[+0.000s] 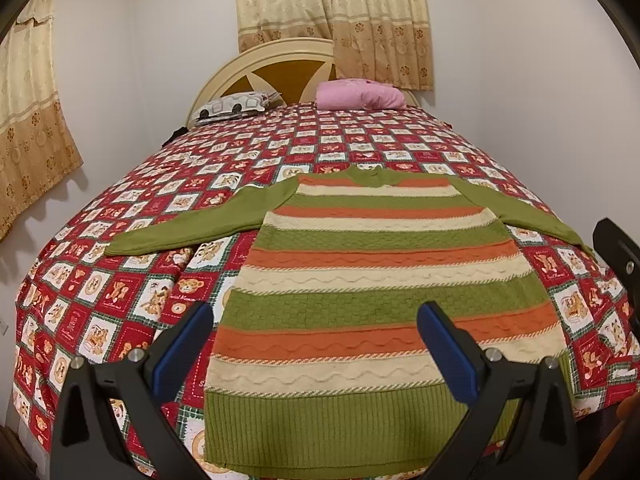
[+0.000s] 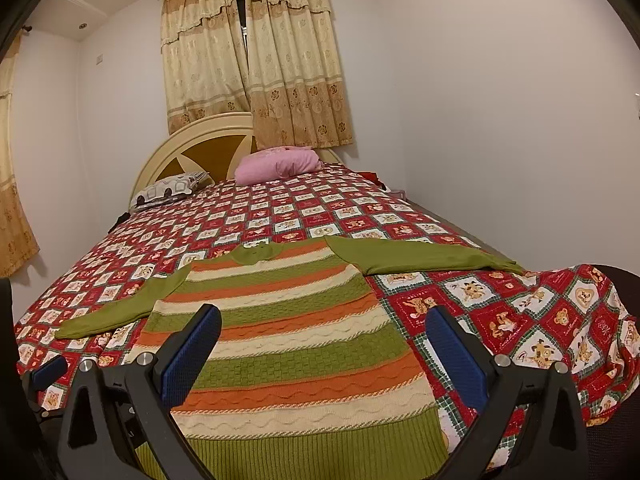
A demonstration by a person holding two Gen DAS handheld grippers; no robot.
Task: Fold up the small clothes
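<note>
Sweater [image 1: 360,280], striped green, orange and cream, lies flat and face up on the bed [image 1: 120,280], hem toward the near edge, collar toward the headboard [image 1: 256,60]. Both green sleeves are spread outward to either side, resting on the patterned quilt. No fold has been started.

Handling, as a judgement: the knit looks thick, soft and limp, light enough to lift from one edge but prone to sag and stretch. It should drag little on the quilt. The ribbed hem [image 1: 344,420] and the sleeve cuffs appear the firmest places to pinch; a single layer at a sleeve end or hem corner gives control without bunching the body.

Pillows, one pink [image 1: 360,96] and one printed [image 1: 232,106], sit at the head of the bed, well apart from the garment.

Left tool [image 1: 316,346] hovers above the lower body of the sweater, jaws spread wide, holding nothing. Right tool [image 2: 324,354] hangs over the sweater's right side, jaws equally wide and empty.
</note>
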